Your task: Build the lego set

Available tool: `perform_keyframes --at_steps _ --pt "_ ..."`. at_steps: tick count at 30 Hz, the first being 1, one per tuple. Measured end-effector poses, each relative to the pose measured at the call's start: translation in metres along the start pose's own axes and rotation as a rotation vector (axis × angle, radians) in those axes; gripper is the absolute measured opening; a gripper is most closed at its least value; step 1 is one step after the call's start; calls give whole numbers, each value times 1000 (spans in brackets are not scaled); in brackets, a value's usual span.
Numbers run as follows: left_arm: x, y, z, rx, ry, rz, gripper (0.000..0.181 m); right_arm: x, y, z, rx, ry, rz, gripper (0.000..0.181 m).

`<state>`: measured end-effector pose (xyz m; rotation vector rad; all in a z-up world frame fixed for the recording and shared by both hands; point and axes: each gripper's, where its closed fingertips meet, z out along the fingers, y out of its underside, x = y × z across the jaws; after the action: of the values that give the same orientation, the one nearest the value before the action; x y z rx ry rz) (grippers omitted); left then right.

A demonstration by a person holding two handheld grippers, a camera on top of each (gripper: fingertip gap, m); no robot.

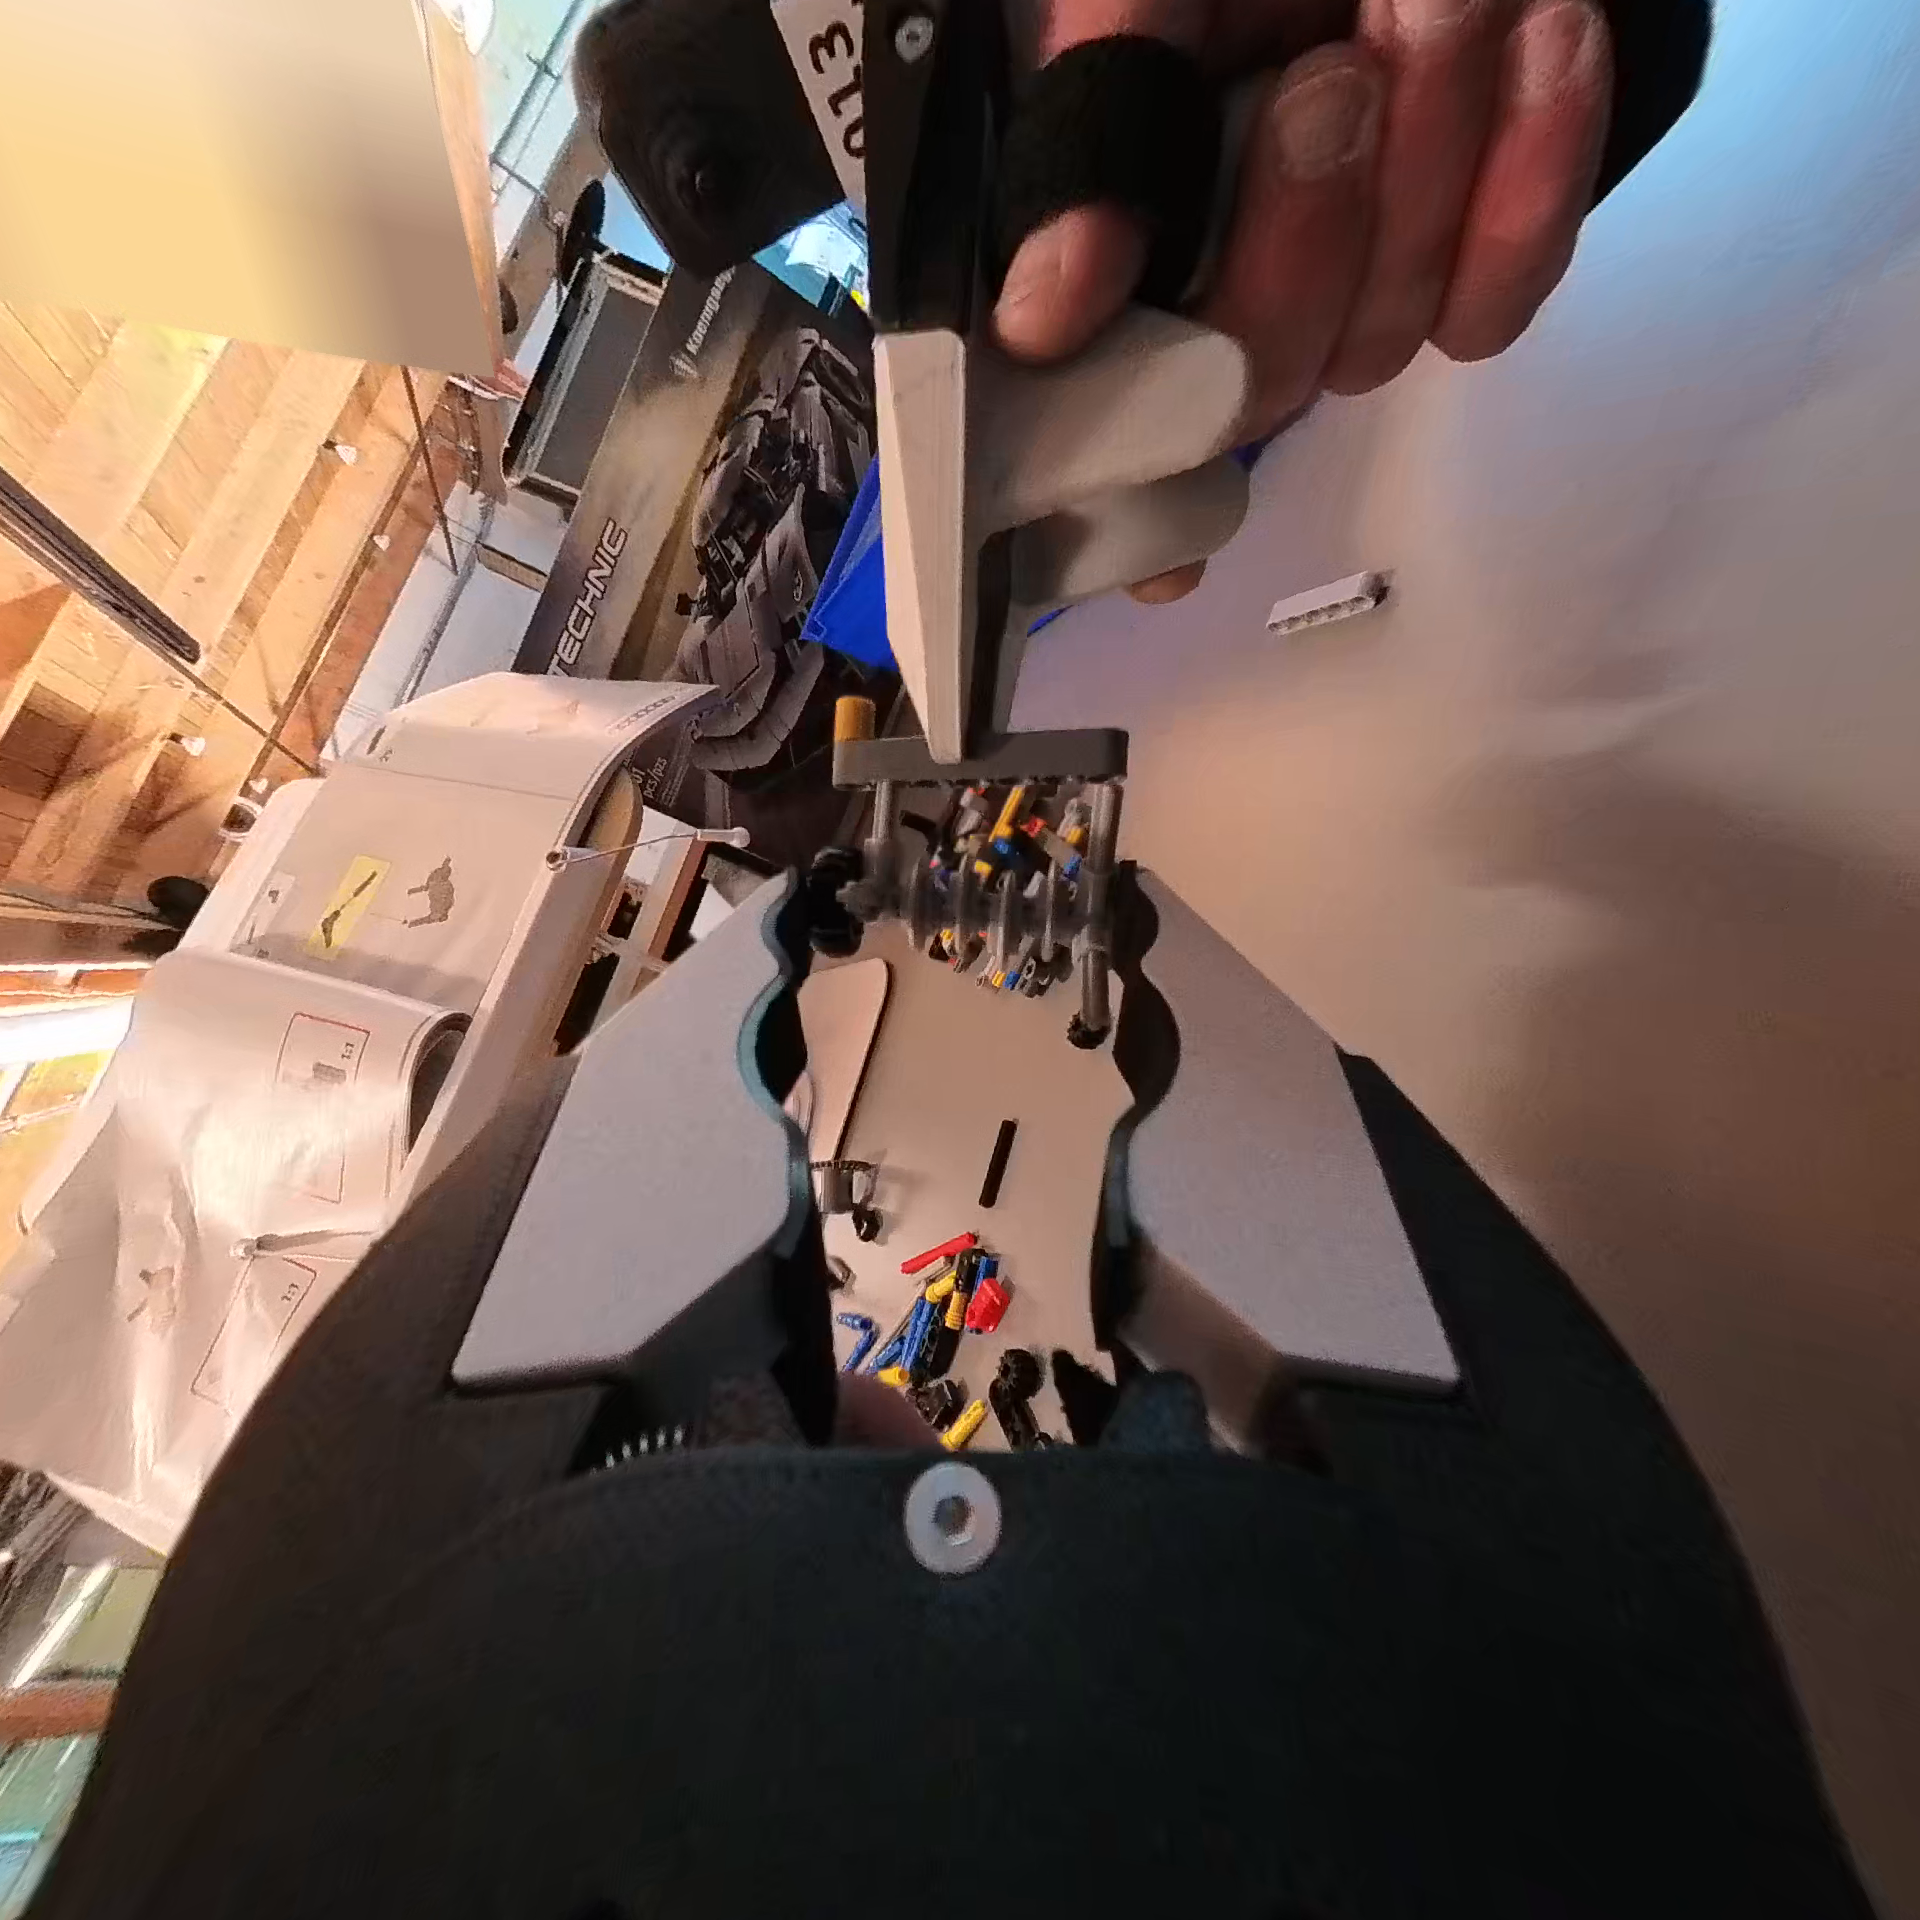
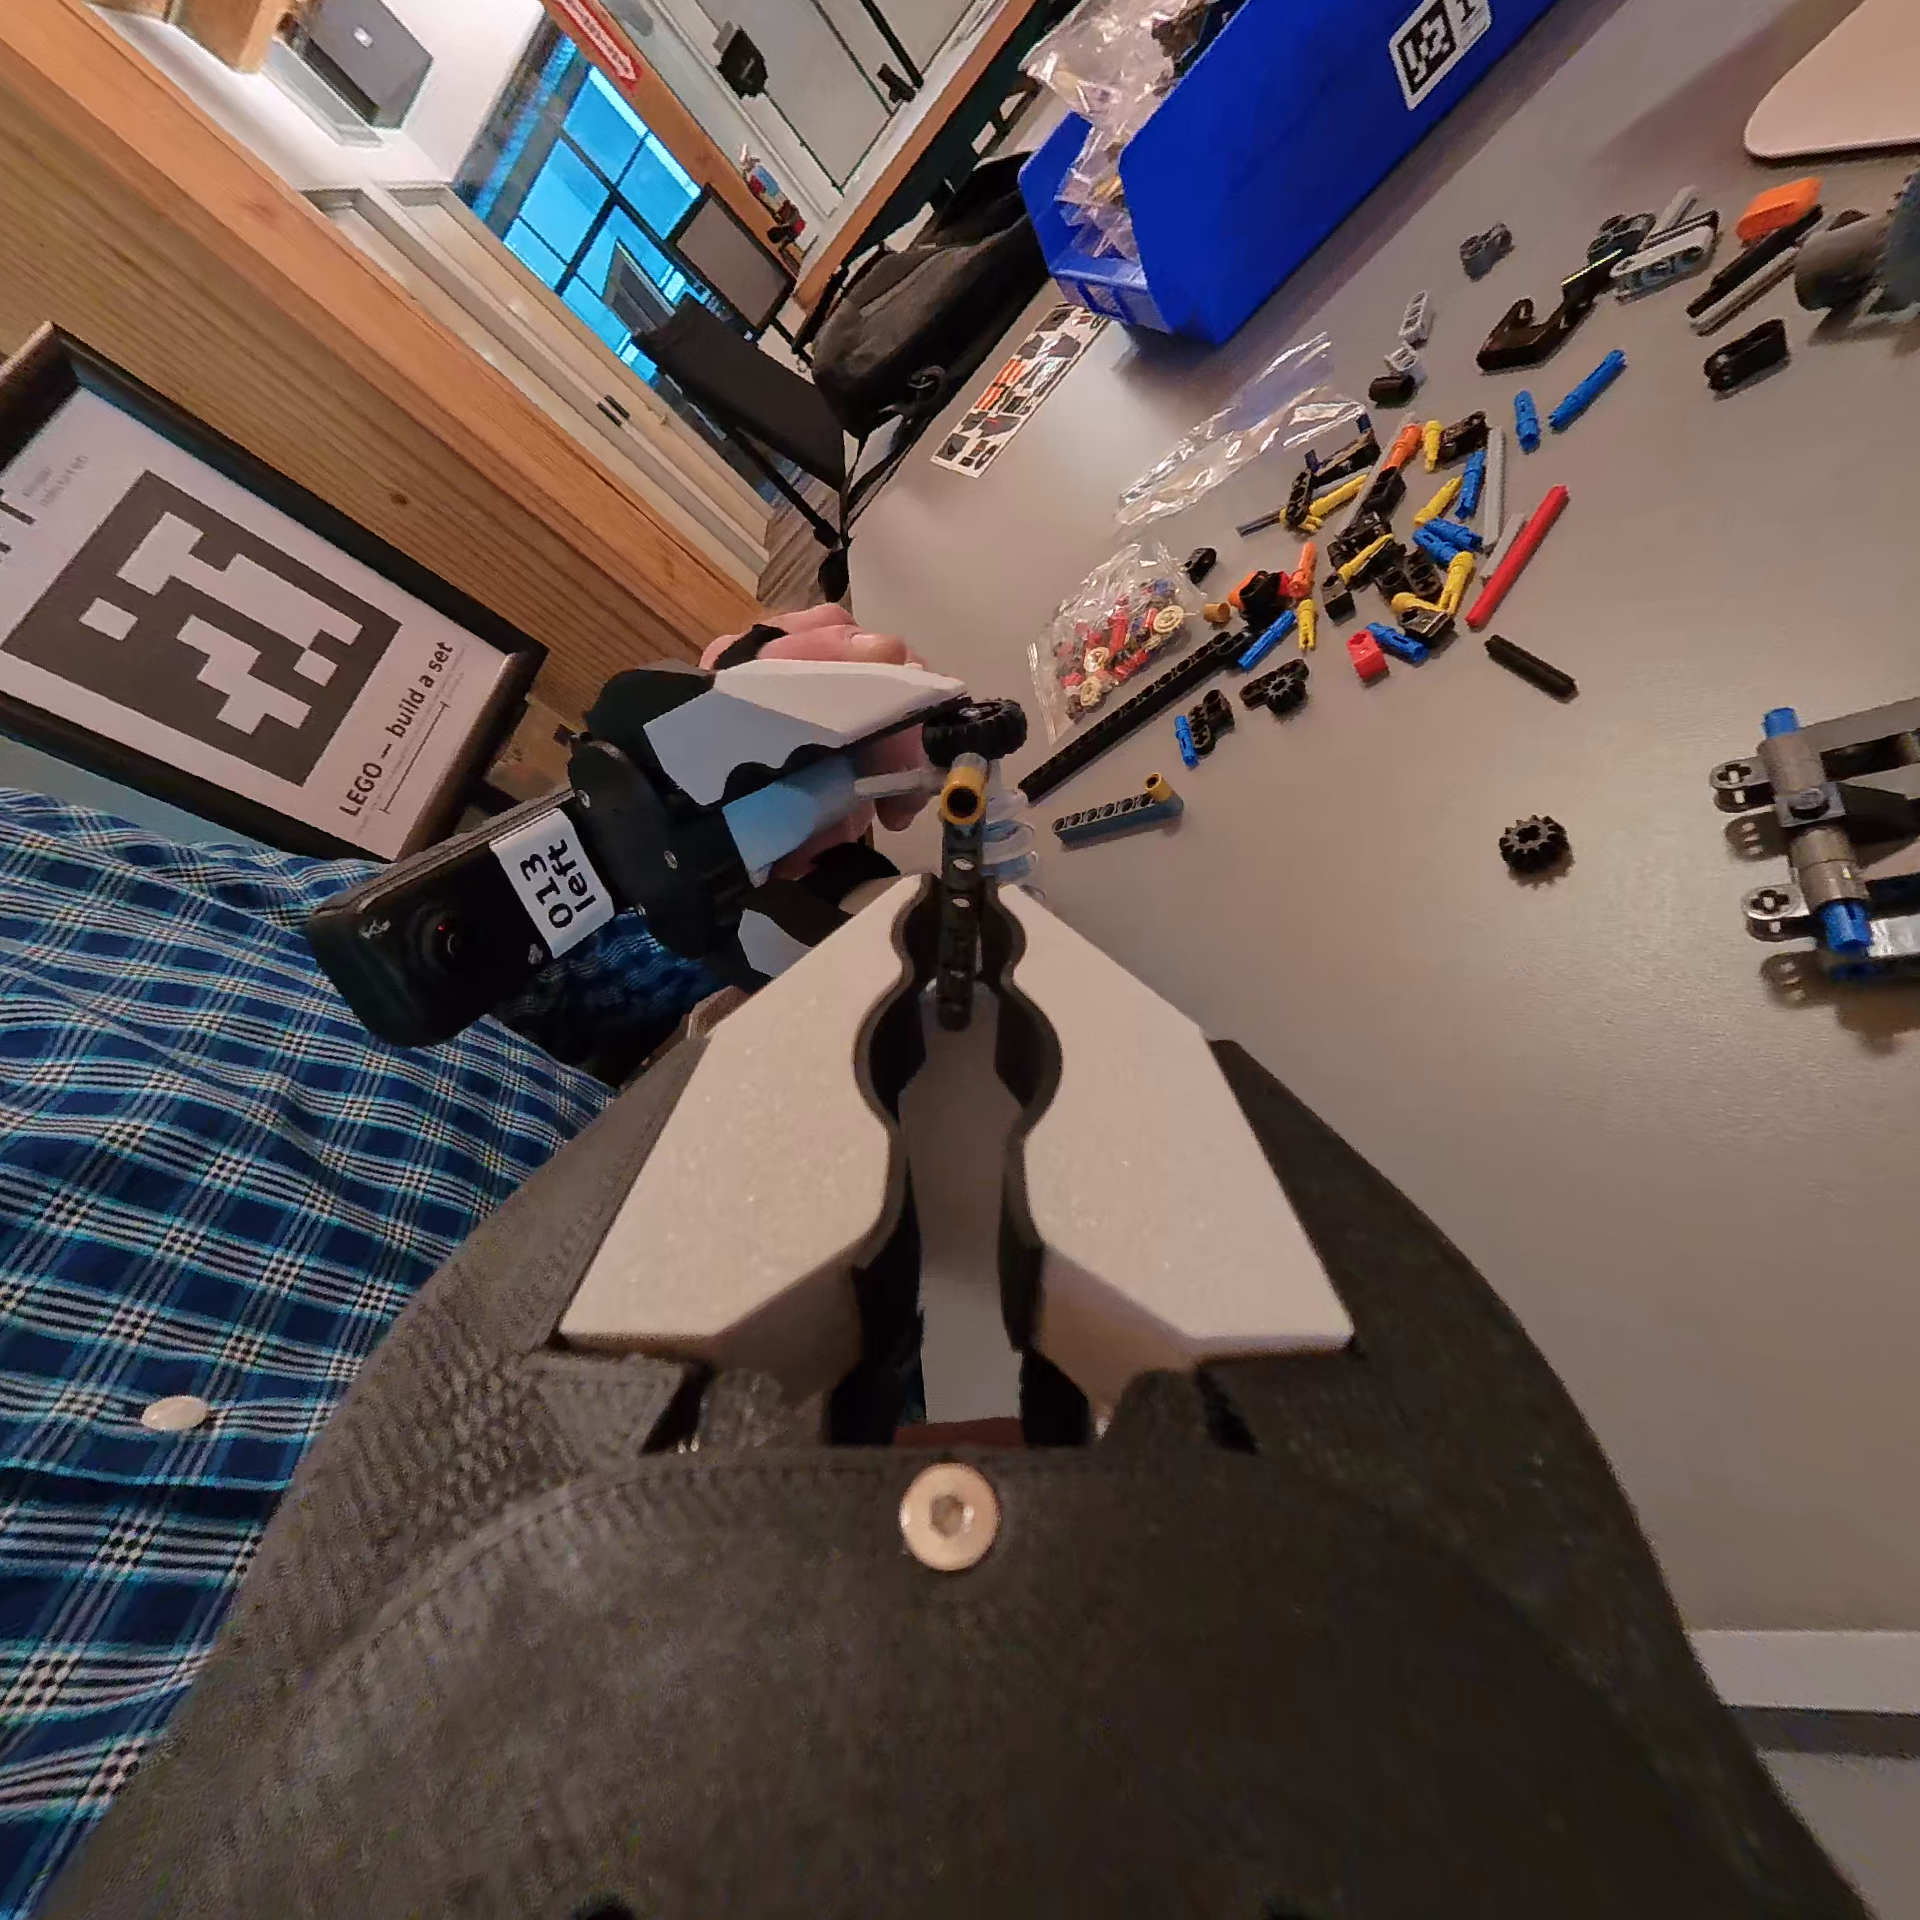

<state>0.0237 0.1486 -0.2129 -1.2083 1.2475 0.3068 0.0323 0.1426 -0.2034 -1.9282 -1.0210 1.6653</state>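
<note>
Item, held in mid-air above the grey tabletop: a grey Technic sub-assembly of ribbed gear discs on pale axles. We hold it across our left gripper, fingers closed against its two ends. Our right gripper pinches a dark grey studless beam, capped with a yellow pin, seated on the axle tips. Step in hand, we judge: pressing beam onto axles. Next move calls for square alignment and firm, even pressure. Further right on the table: loose coloured pins and connectors, a blue parts bin, a second grey frame section. Left: an open instruction booklet.
</note>
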Motion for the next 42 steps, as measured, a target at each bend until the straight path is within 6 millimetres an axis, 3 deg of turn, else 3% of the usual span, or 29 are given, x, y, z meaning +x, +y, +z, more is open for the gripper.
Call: perform_keyframes --at_steps 24,42 --pt "2 15 15 -212 -7 -14 56 18 -3 1 32 105 -48 4" --pt "9 20 22 -289 56 -244 55 27 -5 5 116 203 -154 5"
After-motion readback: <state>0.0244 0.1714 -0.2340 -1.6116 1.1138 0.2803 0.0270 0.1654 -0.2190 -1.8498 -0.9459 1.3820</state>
